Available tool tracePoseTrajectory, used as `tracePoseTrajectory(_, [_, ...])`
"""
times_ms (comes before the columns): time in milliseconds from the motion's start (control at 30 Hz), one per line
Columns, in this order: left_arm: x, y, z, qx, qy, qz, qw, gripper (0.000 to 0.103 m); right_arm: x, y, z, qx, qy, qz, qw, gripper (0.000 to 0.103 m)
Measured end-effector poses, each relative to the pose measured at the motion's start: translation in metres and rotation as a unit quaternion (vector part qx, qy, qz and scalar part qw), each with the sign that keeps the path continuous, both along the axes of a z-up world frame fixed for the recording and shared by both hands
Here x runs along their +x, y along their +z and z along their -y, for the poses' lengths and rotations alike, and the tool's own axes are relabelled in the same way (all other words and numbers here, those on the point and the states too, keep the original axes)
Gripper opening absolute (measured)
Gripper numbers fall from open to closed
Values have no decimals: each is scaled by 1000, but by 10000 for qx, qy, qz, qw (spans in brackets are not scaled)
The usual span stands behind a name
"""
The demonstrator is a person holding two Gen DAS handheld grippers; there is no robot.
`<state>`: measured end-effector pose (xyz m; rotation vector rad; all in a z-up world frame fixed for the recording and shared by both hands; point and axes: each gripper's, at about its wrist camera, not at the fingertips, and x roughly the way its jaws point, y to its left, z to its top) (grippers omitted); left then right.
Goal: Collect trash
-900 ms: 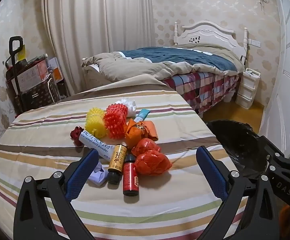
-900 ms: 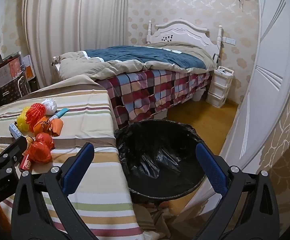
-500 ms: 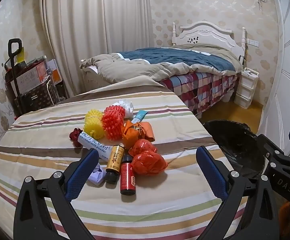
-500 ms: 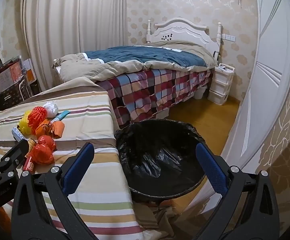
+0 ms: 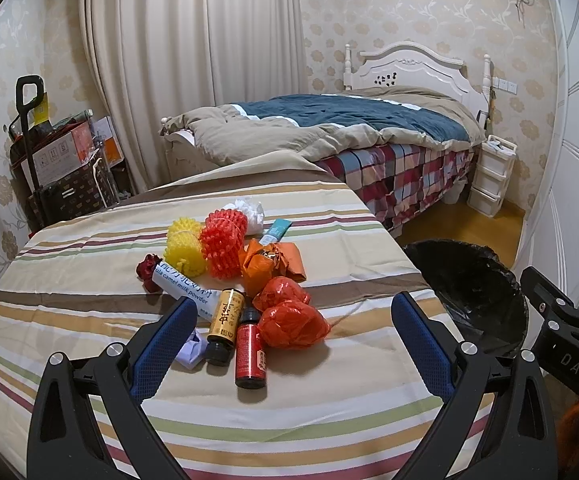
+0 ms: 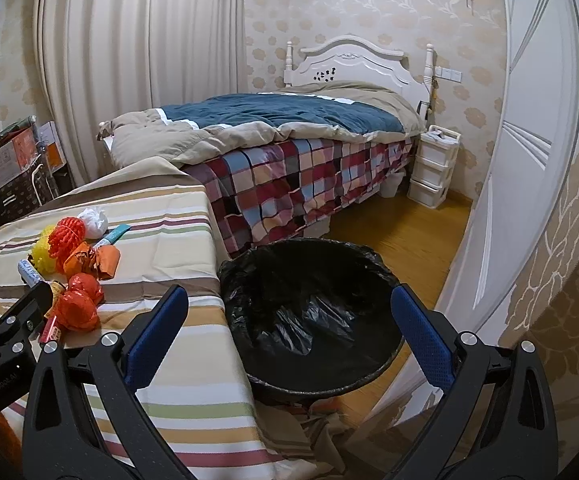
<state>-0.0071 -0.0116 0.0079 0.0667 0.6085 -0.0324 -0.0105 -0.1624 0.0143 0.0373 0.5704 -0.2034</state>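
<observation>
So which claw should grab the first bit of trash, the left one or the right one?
Probably the left. The left claw is open right above the trash pile, with the red bottle nearest. The right claw is open over the black bin.

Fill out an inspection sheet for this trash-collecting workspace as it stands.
Surface: striped cloth-covered table, litter piled mid-table.
Job's things: crumpled red plastic bags, small red bottle, gold-labelled dark bottle, orange wrapper, yellow and red spiky foam nets; black-lined round trash bin beside the table, seemingly empty.
Clutter: nothing seen.
Grippers: left hand-held gripper open, empty; right hand-held gripper open, above the bin.
Cables: nothing seen.
Surroundings: bed, curtain, drawer unit.
</observation>
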Motion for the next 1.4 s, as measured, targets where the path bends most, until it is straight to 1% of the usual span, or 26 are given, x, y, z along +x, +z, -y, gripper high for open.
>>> tracePoseTrajectory(233, [2,-3,0,-40,11,-61,10000,97,-1,-1,2,8,-12,6,10000,99])
tracePoseTrajectory(1400, [4,-8,0,-35,-16,-82,10000,97,-2,-2,6,18,-4,1,10000,99])
